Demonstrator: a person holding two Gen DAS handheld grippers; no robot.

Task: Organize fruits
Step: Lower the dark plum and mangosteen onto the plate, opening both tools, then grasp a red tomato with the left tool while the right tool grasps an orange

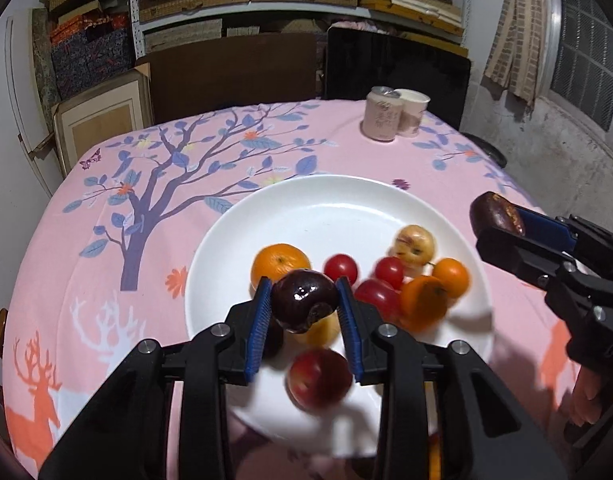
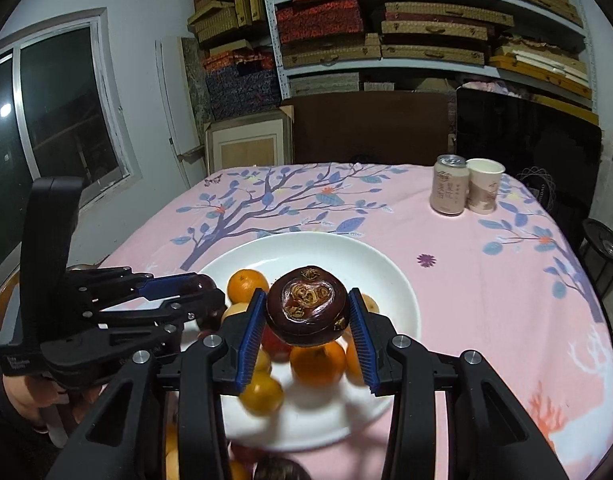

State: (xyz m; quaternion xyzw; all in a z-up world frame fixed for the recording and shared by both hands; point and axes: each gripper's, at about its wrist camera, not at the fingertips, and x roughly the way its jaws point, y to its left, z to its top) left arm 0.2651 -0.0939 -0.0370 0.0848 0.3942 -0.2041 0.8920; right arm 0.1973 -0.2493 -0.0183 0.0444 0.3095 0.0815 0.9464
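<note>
My left gripper clenched a dark plum and my right gripper a water chestnut, both held over the white plate, whose fruit pile lay below toward six o'clock, left nearer.

Home storeroom w/ dining corner: white metal shelves packed w/ woven straw and patterned fabric boxes, round table w/ pink tree-and-deer print cloth, pink drink can beside paper cup, dark aluminium-framed window.
</note>
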